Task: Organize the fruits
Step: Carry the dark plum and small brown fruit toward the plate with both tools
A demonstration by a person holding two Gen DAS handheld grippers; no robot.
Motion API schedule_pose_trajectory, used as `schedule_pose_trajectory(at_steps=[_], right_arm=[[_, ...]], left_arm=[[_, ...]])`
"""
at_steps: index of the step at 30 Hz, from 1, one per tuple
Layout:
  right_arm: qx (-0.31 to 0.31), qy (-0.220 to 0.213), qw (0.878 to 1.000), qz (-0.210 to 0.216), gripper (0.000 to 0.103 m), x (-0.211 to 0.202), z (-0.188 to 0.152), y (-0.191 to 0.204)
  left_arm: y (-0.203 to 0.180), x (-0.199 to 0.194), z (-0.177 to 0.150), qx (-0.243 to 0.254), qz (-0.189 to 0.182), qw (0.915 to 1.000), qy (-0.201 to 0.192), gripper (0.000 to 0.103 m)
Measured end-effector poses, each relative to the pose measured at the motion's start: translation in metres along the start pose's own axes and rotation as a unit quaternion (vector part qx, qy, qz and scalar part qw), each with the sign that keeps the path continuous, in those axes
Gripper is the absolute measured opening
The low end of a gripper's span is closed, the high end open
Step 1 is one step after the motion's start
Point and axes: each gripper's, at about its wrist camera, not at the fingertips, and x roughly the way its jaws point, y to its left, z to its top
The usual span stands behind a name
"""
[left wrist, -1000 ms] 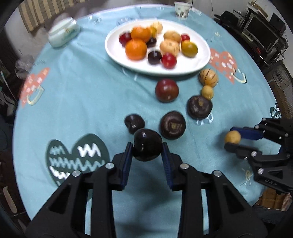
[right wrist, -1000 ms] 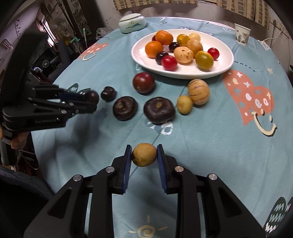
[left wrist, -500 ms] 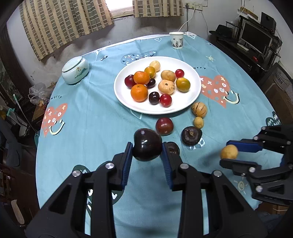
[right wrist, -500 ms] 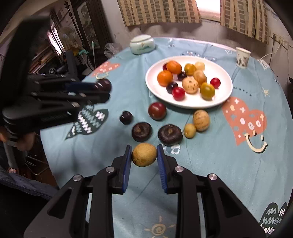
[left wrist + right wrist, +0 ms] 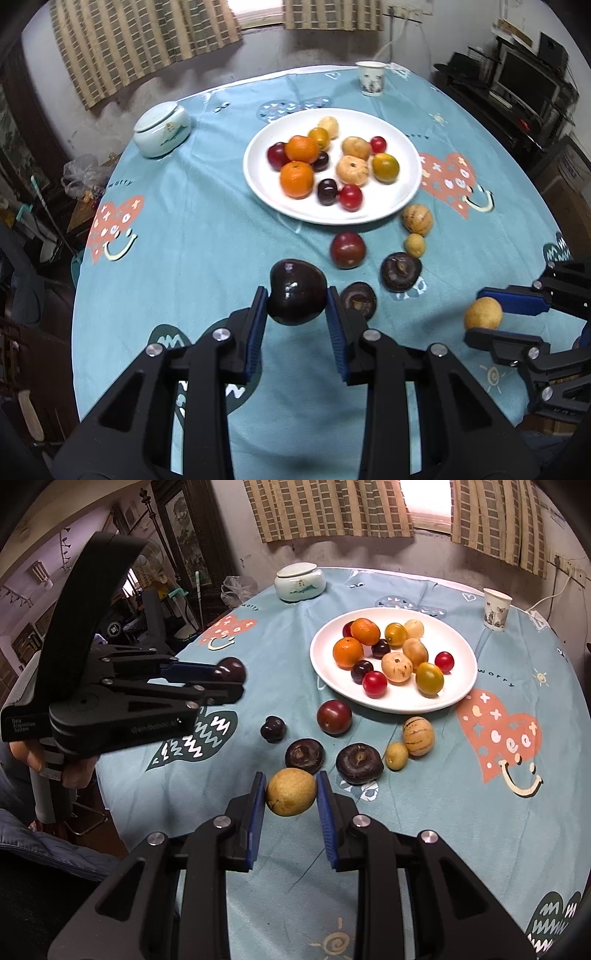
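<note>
Currently, a dark purple fruit (image 5: 296, 291) is clamped between the blue pads of the left gripper (image 5: 296, 301), whose jaws are closed on its two sides. It is held in the air above the teal tablecloth (image 5: 192, 229), on the near side of the white plate (image 5: 402, 155) and well apart from it. A yellow-brown fruit (image 5: 291, 792) is pinched in the same way by the right gripper (image 5: 291, 794), its jaws pressed against both sides of the fruit, which sits right at the fingertips. This fruit is also carried clear of the cloth, nearer the camera than the plate.

The plate is placed toward the far side of the round table. On it are seen two oranges, several small red and dark round fruits, two yellow-green ones and some pale tan ones. Between the plate and the grippers, loose fruit is left on the cloth: a dark red tomato-like fruit (image 5: 334, 717) just below the plate's near rim, a striped tan fruit (image 5: 417, 736) and a small yellow fruit (image 5: 396, 755) beside it, two dark brown flattened fruits (image 5: 358, 763) nearer the grippers, and a small dark purple fruit (image 5: 273, 729) off to the left of these.

Beyond the plate, a lidded ceramic jar (image 5: 161, 129) is seen to its left and a paper cup (image 5: 371, 78) to its right.
</note>
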Motion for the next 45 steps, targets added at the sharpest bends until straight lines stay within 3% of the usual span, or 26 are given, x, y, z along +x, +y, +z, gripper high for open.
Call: schedule_pose_trajectory(at_steps=[6,13,30,45], right_arm=[[0.016,0.010,1.000,-0.001,0.028,0.006,-0.008,-0.009],[0.019,0.024,0.999,0.011,0.028,0.016,-0.013,-0.009],[0.051,0.001,0.999,0.004,0.028,0.008,0.001,-0.039],[0.074,-0.014,0.997,0.011,0.028,0.003,0.017,-0.060]], left_arm=[[0.030,0.005,-0.010,-0.038,0.006,0.9992,0.013,0.032],[0.026,0.008,-0.009,-0.034,0.004,0.9992,0.019,0.032],[-0.026,0.002,0.067,0.037,0.000,0.9987,-0.036,0.032],[-0.027,0.012,0.084,0.033,-0.006,0.9989,-0.033,0.032]])
